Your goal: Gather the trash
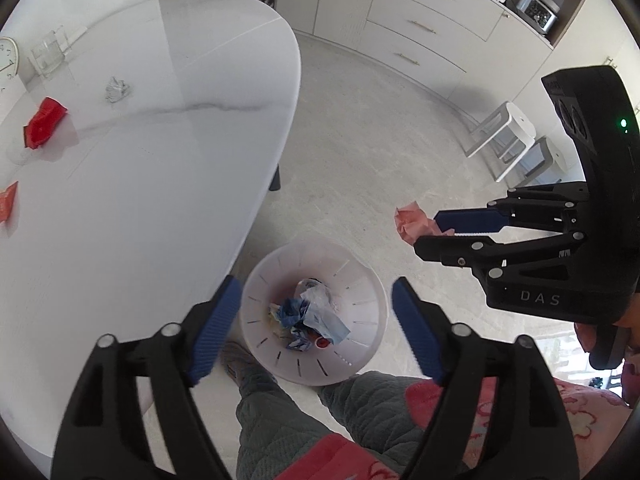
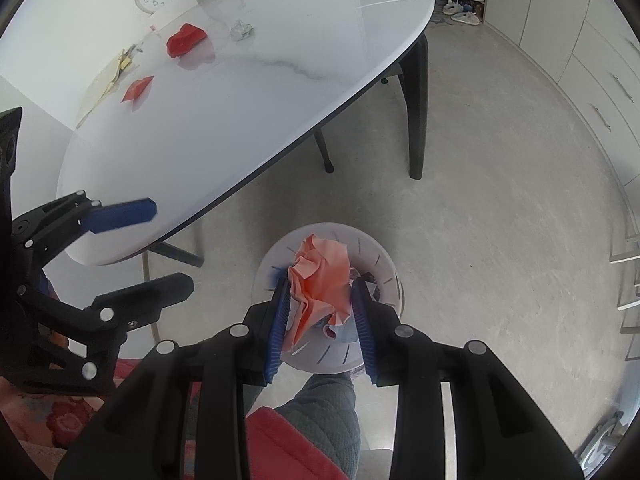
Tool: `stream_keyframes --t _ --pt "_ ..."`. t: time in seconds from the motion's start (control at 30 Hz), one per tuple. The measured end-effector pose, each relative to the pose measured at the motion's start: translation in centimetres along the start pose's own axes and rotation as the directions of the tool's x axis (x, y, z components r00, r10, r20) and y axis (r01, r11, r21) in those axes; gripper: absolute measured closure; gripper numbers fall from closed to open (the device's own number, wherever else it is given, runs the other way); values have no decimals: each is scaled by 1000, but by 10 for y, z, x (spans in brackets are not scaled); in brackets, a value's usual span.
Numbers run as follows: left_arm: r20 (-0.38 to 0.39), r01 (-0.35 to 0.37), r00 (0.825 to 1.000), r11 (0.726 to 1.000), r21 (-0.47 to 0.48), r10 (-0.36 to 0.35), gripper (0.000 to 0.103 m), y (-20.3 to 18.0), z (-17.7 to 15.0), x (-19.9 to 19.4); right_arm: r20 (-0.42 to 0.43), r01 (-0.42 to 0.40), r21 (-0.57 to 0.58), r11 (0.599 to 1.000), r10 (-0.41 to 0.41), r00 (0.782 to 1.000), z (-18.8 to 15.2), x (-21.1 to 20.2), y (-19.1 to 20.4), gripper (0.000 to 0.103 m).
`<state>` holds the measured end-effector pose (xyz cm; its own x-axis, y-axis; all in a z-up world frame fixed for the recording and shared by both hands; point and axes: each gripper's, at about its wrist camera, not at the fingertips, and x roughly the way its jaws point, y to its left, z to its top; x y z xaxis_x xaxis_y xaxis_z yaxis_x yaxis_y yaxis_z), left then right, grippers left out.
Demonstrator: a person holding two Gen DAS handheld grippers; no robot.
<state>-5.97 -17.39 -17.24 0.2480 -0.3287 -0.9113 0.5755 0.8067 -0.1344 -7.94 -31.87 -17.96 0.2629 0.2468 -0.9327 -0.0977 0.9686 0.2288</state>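
"DAS" marks the right gripper (image 1: 426,230) clenching pink paper (image 2: 320,284); left gripper (image 1: 314,320) released, seemingly above bin (image 1: 360,280).

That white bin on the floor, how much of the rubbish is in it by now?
Partly done. The white bin already holds crumpled blue and clear scraps. The left gripper is open and empty above it; the right gripper grips a pink paper wad. On the table remain a red wrapper, an orange packet and a foil ball.
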Motion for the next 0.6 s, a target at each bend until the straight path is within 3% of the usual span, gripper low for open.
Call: stream_keyframes --t 0.27,0.3,0.33,0.4,0.47,0.6 --pt "31 -61 998 997 -54 63 12 20 1 -14 -31 -26 -41 999 25 999 2 10 16 67" --pt "34 -65 997 996 -62 67 12 21 2 -15 -35 -26 -44 999 25 999 3 12 18 58" --pt "36 -66 997 995 -71 69 12 24 2 -16 -38 -20 -45 999 19 999 3 12 19 37" --pt "36 -71 997 993 -90 74 12 31 2 -17 -17 38 -47 998 -39 999 5 11 23 8" --pt "35 -74 996 991 -109 79 12 38 2 -18 -3 76 -56 996 -76 997 8 9 26 3" --pt "38 -83 995 988 -131 89 12 48 -1 -23 -11 91 -38 995 -92 996 15 12 25 3"
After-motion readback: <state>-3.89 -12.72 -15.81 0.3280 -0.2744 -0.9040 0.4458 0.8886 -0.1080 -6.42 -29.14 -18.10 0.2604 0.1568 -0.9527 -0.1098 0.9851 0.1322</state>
